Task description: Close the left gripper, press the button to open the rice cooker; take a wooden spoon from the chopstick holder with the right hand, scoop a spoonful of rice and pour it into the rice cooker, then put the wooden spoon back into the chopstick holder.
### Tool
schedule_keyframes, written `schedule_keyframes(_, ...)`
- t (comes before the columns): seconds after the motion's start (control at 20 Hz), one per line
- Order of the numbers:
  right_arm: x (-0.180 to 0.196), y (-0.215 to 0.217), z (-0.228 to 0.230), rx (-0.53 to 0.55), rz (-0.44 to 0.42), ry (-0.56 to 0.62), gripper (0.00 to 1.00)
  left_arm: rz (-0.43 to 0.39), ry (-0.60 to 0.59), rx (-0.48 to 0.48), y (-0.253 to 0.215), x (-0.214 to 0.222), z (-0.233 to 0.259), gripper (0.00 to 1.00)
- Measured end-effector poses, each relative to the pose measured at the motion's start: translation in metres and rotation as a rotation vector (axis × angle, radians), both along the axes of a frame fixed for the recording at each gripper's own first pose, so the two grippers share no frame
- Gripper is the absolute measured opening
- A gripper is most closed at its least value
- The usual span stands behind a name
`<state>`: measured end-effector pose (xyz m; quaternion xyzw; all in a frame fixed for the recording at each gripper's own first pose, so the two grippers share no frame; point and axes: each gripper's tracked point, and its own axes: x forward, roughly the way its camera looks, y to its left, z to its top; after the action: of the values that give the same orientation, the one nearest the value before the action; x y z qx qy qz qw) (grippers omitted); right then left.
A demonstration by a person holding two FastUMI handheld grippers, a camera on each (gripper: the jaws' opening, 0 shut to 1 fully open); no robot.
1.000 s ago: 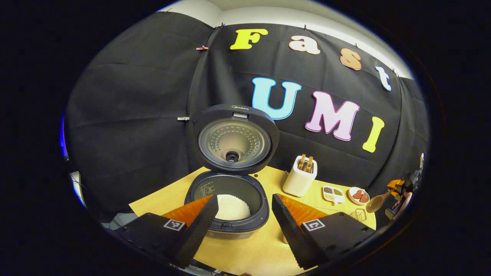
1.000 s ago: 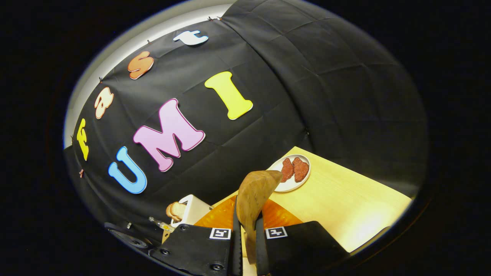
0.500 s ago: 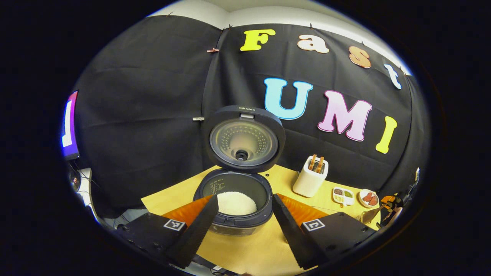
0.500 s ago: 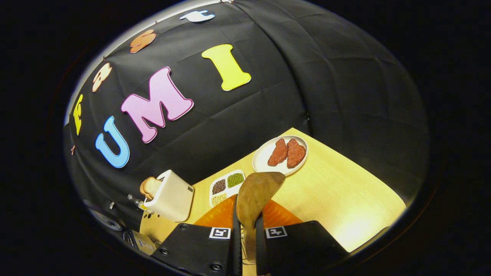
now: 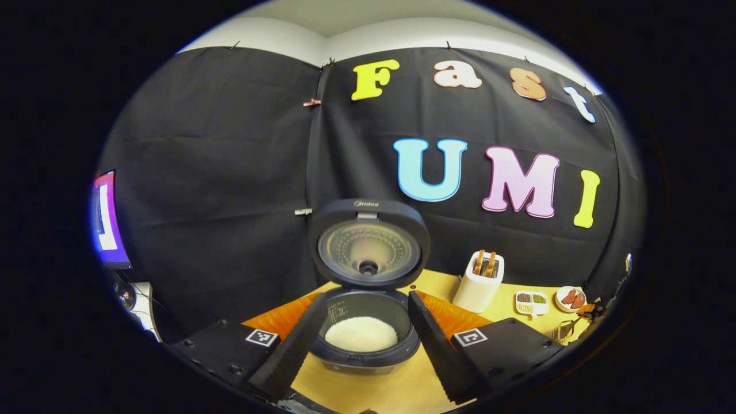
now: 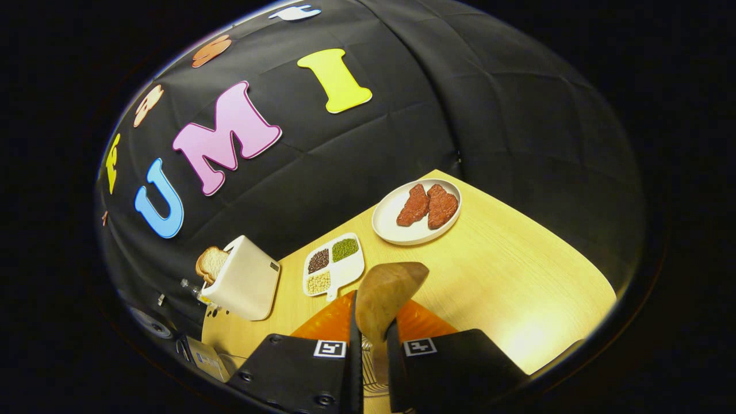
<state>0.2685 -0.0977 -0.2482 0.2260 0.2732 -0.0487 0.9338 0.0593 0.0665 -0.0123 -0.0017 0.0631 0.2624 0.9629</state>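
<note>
Gripping the wooden spoon (image 6: 382, 299), right hand-held gripper (image 6: 372, 345); left hand-held gripper (image 5: 363, 339) spread before open rice cooker (image 5: 368, 299).

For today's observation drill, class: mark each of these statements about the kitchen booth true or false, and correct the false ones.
1. The dark round rice cooker has its lid shut. False: the lid stands open, white rice inside.
2. The right tool grips a brown wooden spoon. True.
3. The left tool is shut. False: its fingers are spread apart.
4. The round white plate holds two red meat pieces. True.
5. The white toaster is empty. False: bread sticks out.
</note>
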Motion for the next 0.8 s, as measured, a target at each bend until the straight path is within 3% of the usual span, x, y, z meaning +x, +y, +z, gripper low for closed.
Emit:
schedule_keyframes(0.05,-0.001,0.001,0.004,0.001,-0.004,-0.009,0.12,-0.001,-0.027,0.016,0.001,0.003,0.010,0.95)
schedule_keyframes(0.15,-0.007,0.006,0.006,-0.007,-0.003,-0.006,0.29,-0.003,-0.073,0.056,0.009,0.010,0.031,0.95)
schedule_keyframes(0.2,-0.014,0.008,0.009,-0.013,0.005,-0.005,0.57,-0.009,-0.084,0.078,0.013,0.014,0.038,0.95)
schedule_keyframes(0.35,-0.037,-0.001,0.022,-0.084,-0.004,-0.017,1.00,-0.018,-0.125,0.152,0.033,0.023,0.067,0.95)
schedule_keyframes(0.45,-0.057,-0.009,0.038,-0.119,-0.029,-0.040,0.99,-0.028,-0.153,0.197,0.046,0.031,0.079,0.95)
schedule_keyframes(0.8,-0.135,-0.016,0.098,-0.245,-0.091,-0.118,0.98,-0.143,-0.221,0.203,0.083,0.086,0.093,0.92)
